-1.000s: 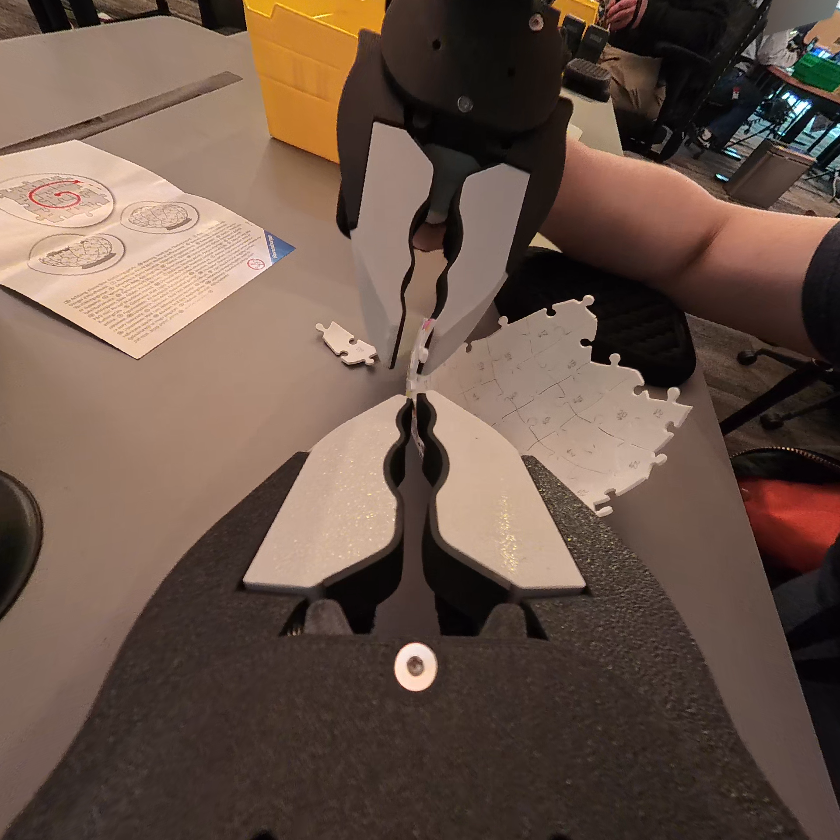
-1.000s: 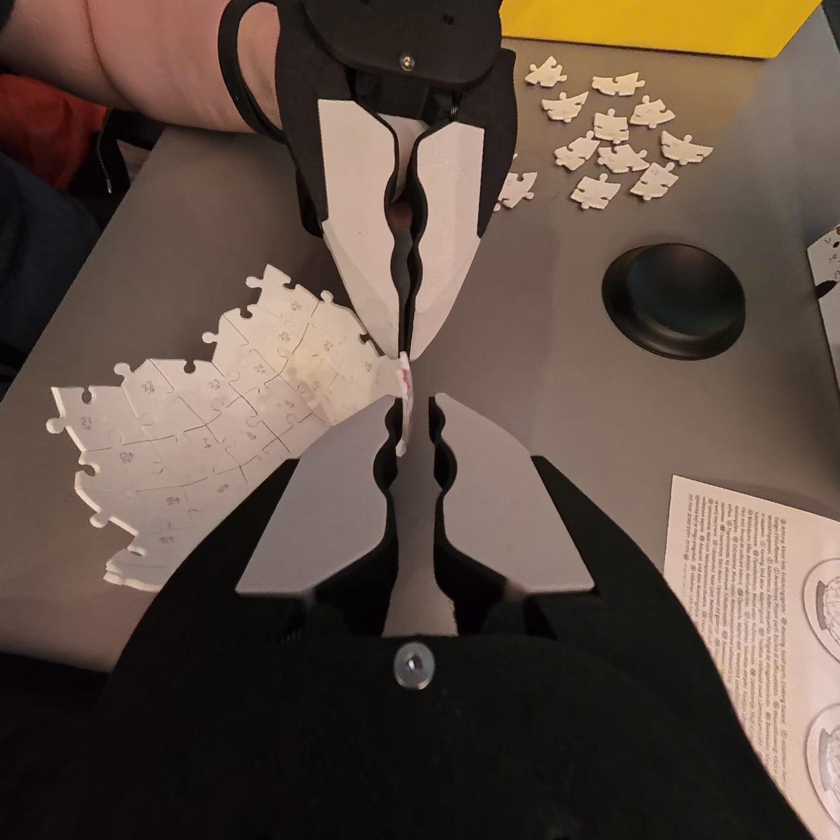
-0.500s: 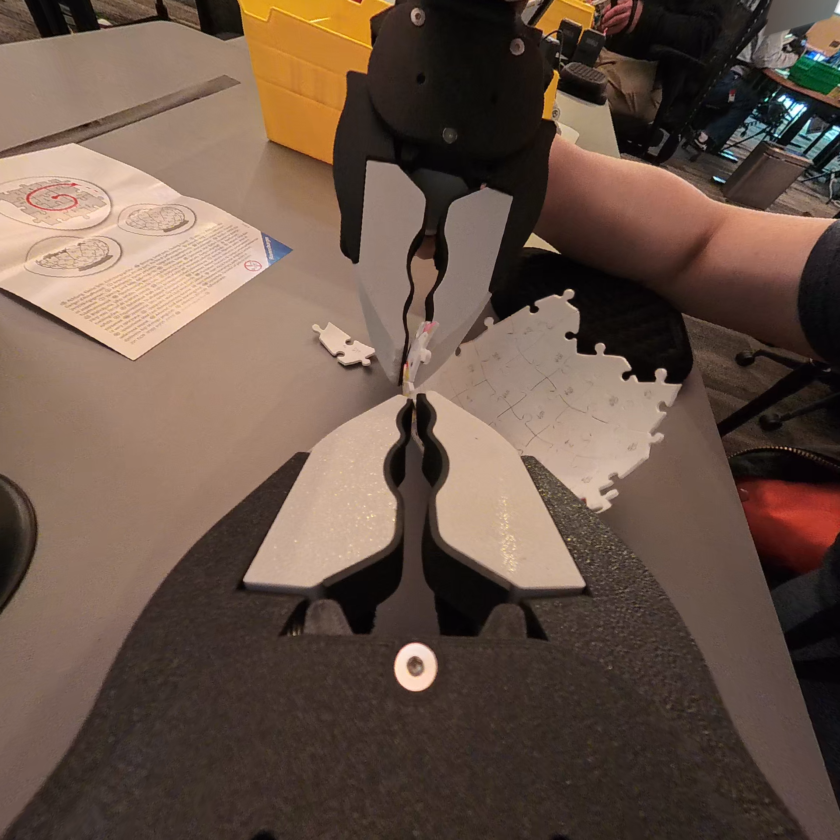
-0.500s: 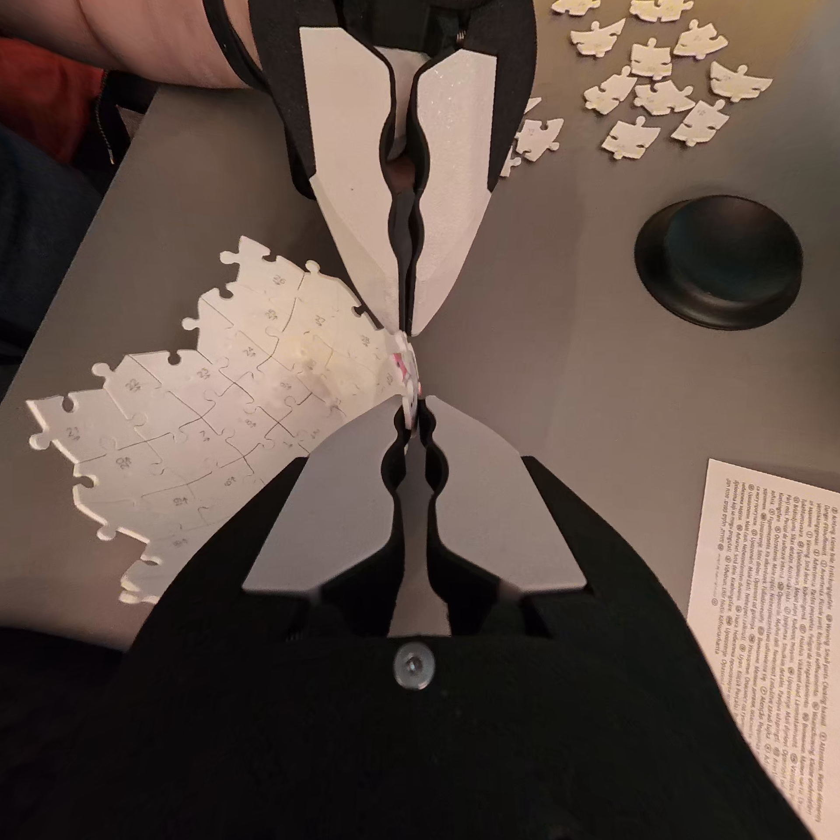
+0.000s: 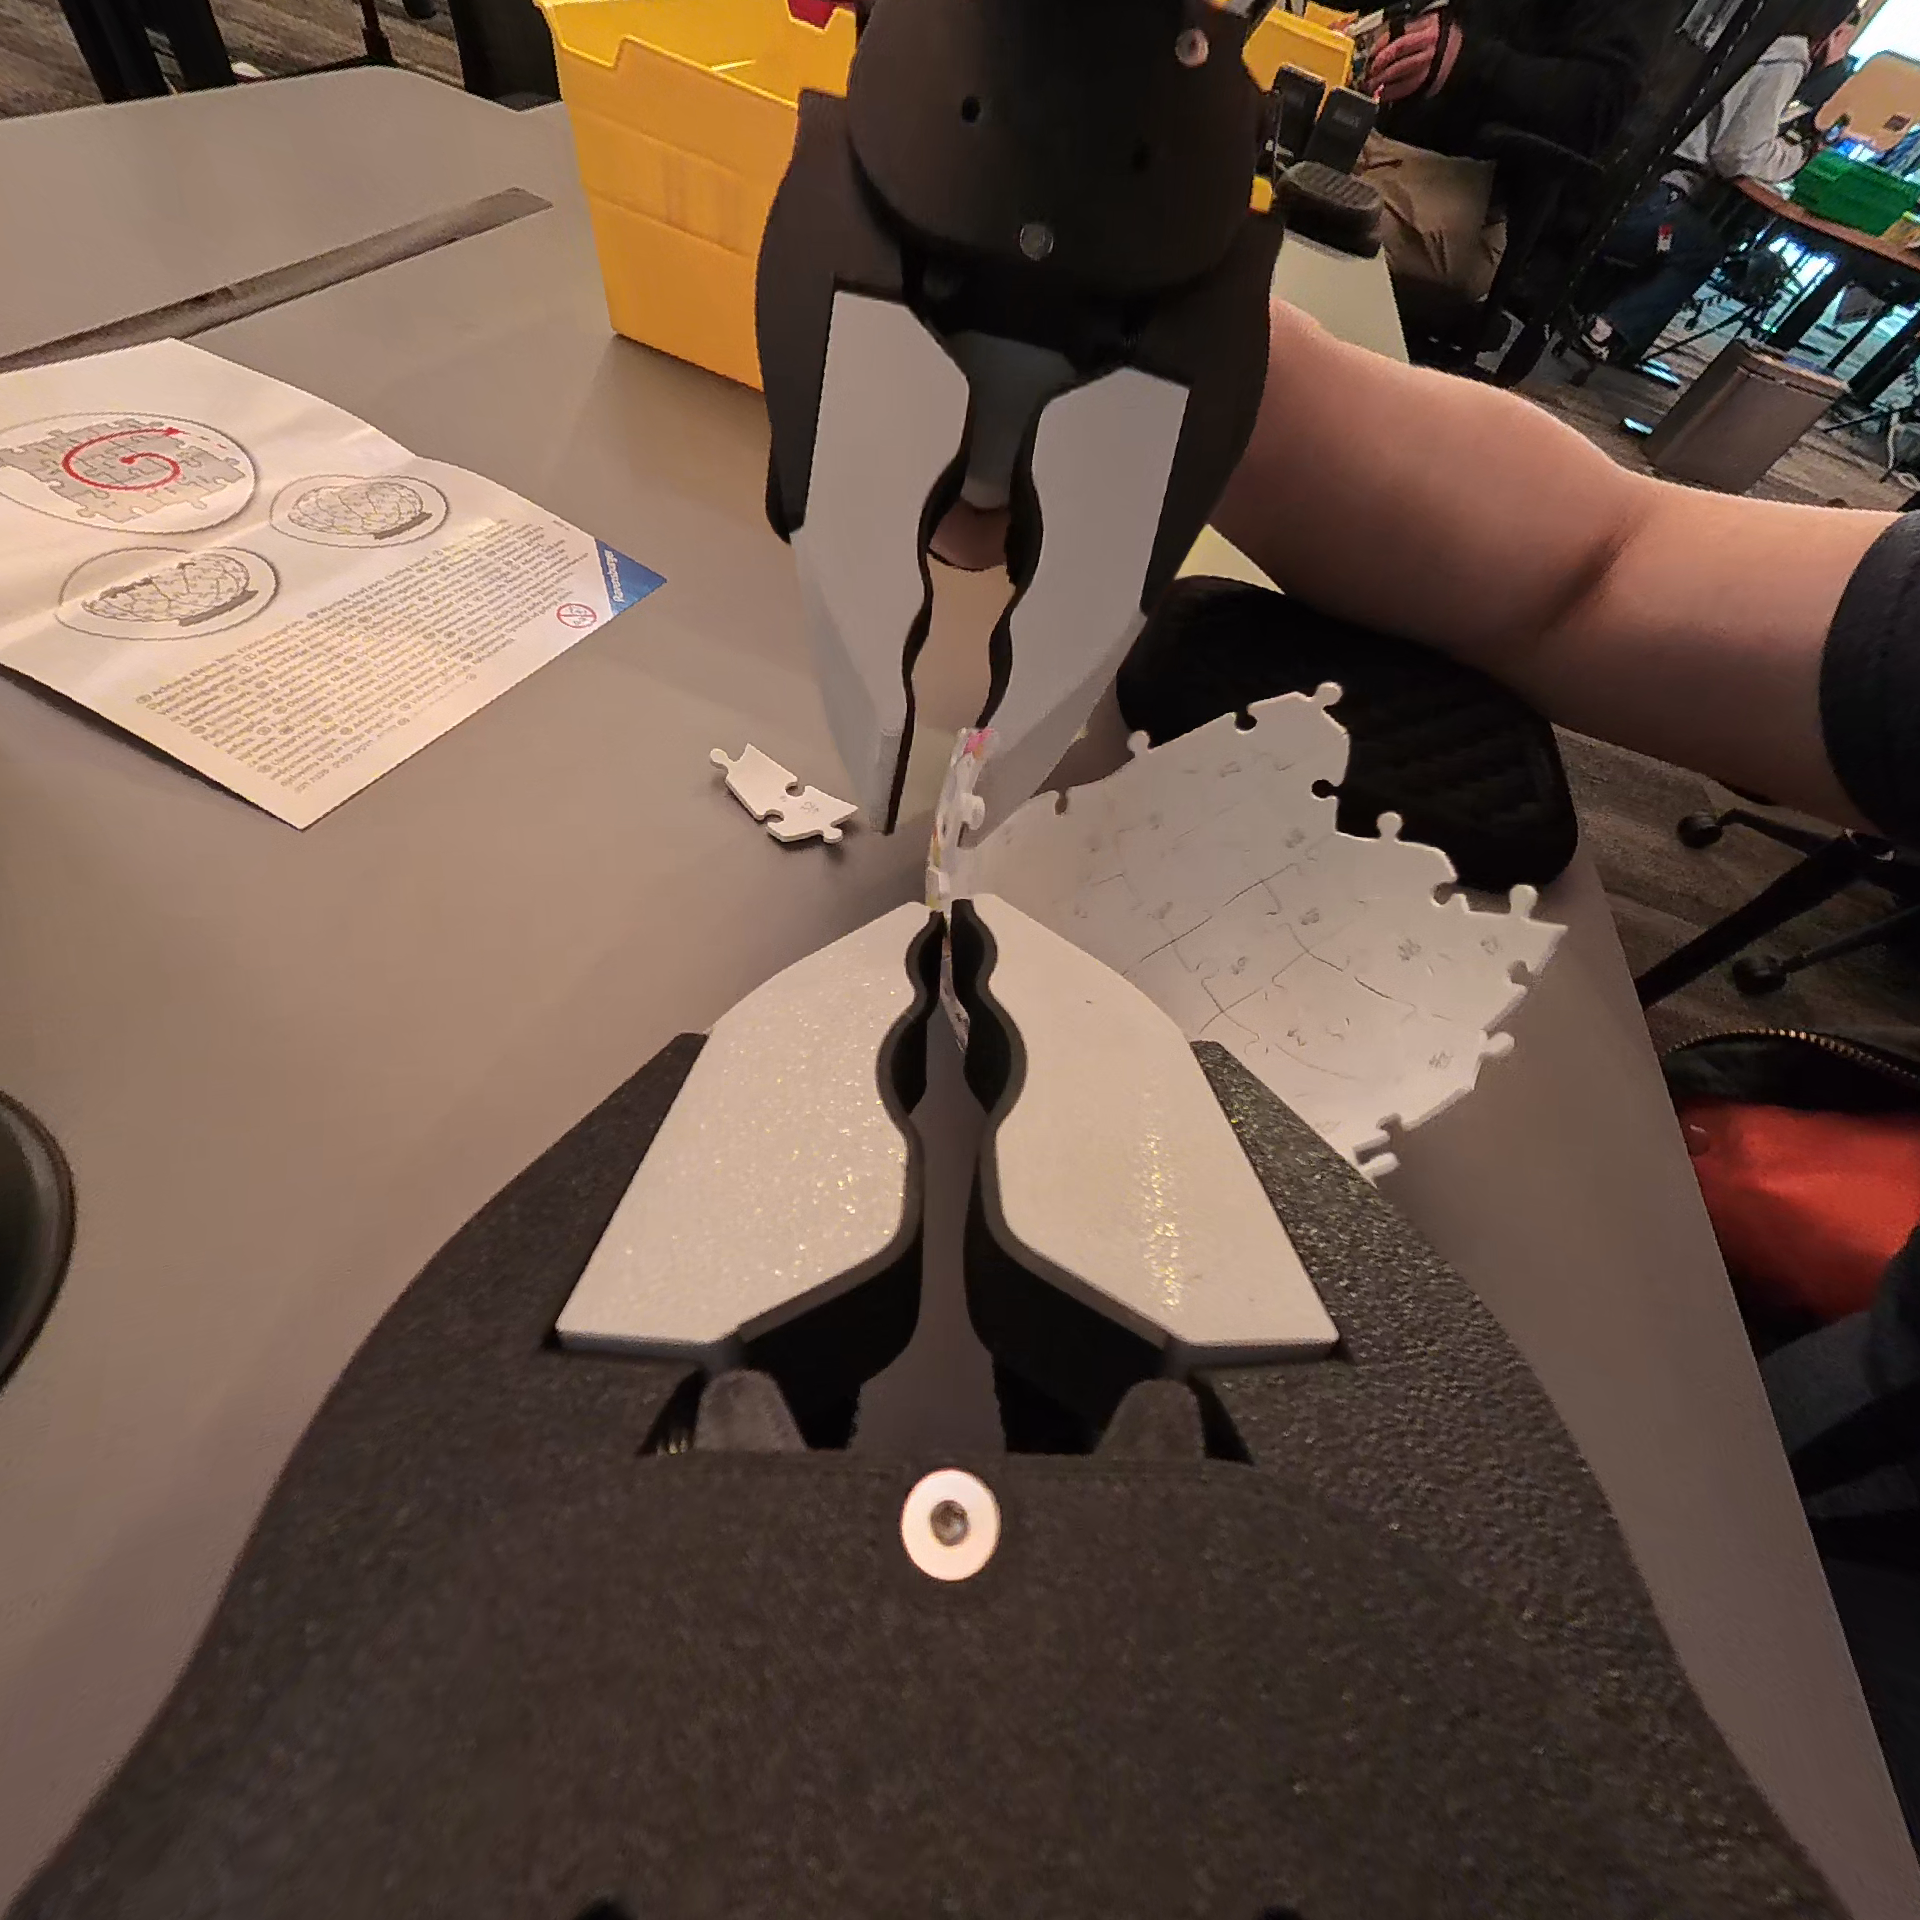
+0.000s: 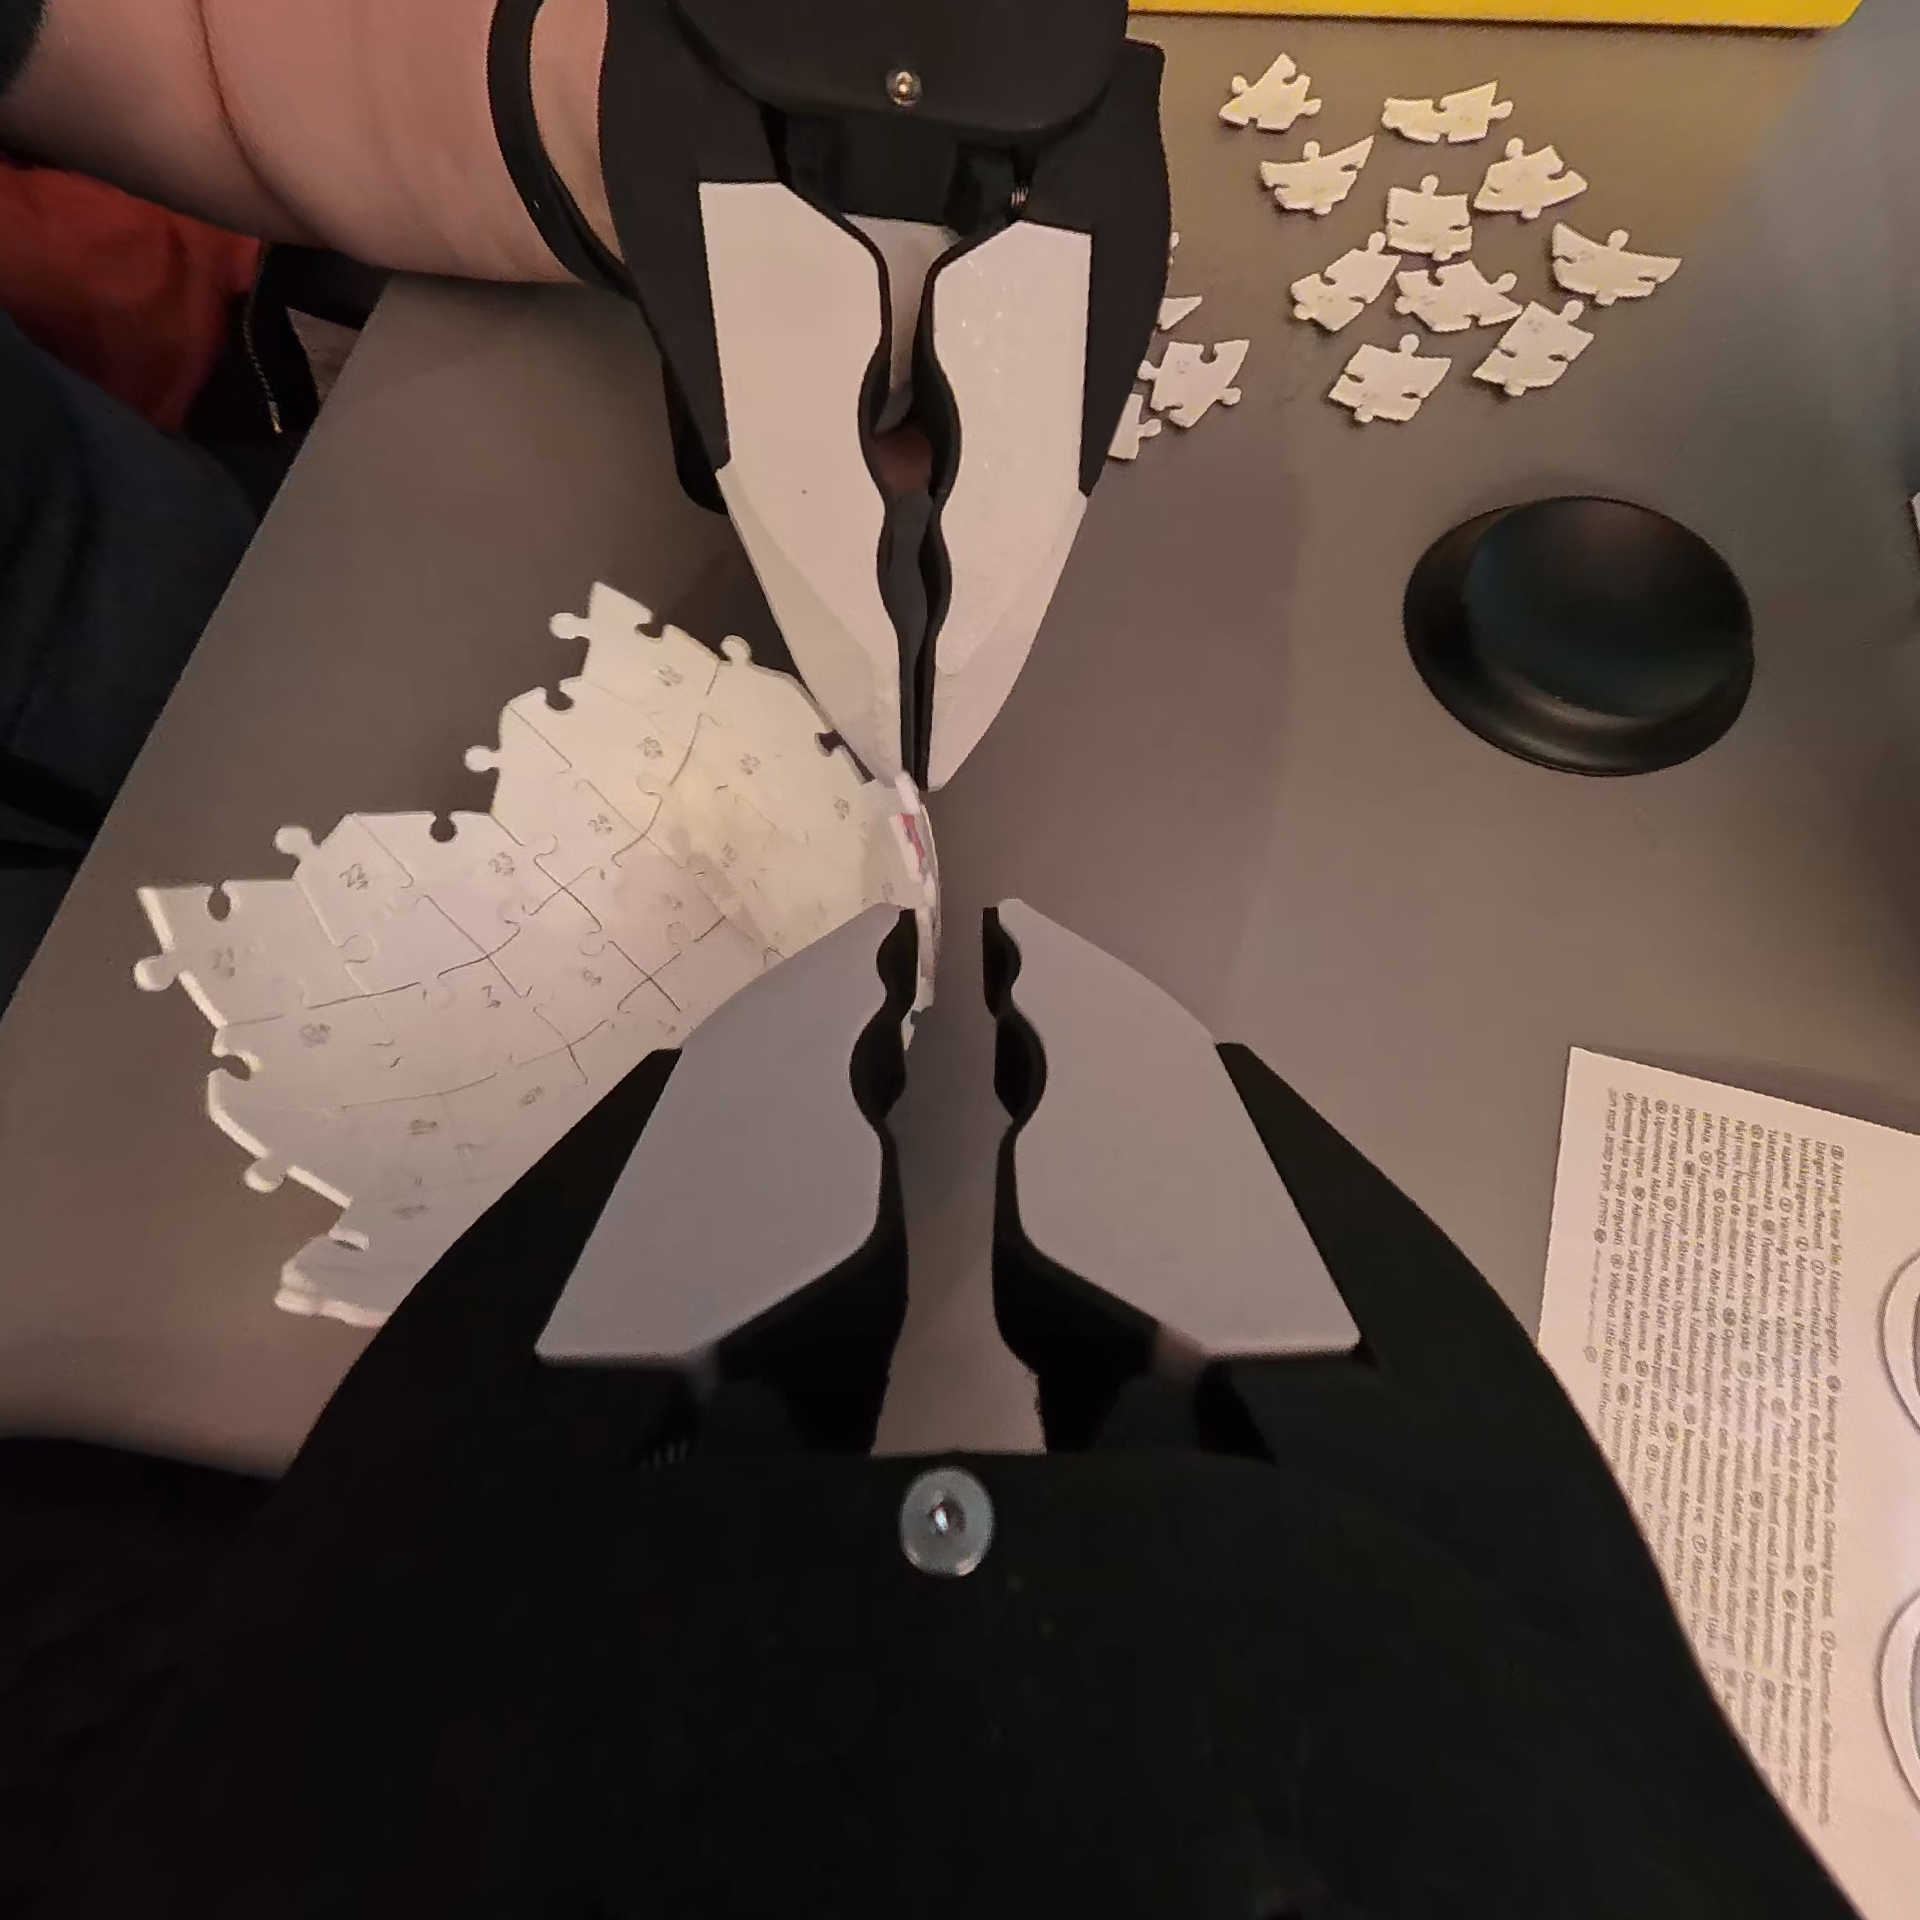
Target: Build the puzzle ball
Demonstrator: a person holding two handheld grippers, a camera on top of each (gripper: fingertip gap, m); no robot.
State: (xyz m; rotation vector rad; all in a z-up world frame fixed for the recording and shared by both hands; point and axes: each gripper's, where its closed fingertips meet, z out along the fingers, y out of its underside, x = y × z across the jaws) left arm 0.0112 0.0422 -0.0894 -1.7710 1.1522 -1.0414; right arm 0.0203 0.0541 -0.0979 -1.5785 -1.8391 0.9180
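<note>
Left wrist view: left gripper (image 5: 940, 914) at near centre, its 2 fingers clenched on the edge of the assembled puzzle section (image 5: 1257, 925), a curved white shell of joined pcs with its numbered back facing the camera. The section fans out to the right, held up off the grey table (image 5: 416, 987). Opposite, at far centre, the right gripper (image 5: 940, 800) points back toward the camera, fingers released w/ a clear gap; the section's edge stands between the tips. 1 loose piece (image 5: 784, 795) lies on the table just left of that gripper. Instruction sheet (image 5: 281, 551) lies at far left; yellow bin (image 5: 675, 197) beyond it. A forearm (image 5: 1538, 540) enters from the right.

Right wrist view: right gripper (image 6: 951, 925) at near centre, fingers apart, the shell's edge (image 6: 920, 862) beside its left finger; contact cannot be told. Left gripper (image 6: 914, 769) at far centre, tips pinched on the same edge. The shell (image 6: 468, 956) spreads to the left. A group of loose pcs (image 6: 1444, 239) lies at far right; black round recess (image 6: 1579, 634) sits in the table at right; the sheet (image 6: 1745, 1299) at near right.
</note>
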